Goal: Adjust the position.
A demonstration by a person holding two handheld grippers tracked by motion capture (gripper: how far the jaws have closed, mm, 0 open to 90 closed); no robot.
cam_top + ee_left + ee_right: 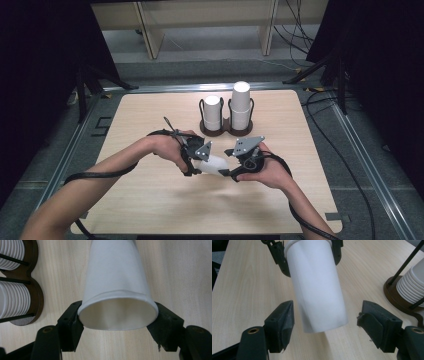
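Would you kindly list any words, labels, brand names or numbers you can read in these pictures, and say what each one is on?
None: no readable text in any view.
The paper cup held at its rim by the left gripper is plain white, inside and out.
The stacked cups in the dark holder show ribbed rims, no print.
The wooden table and the right gripper carry no label.

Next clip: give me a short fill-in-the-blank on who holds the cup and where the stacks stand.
1. The left gripper is shut on the rim of a white paper ____.
2. The right gripper's jaws stand ____ around the cup's base, not touching it.
3. The dark holder on the table carries ____ stacks of cups.

Missing words: cup; open; two
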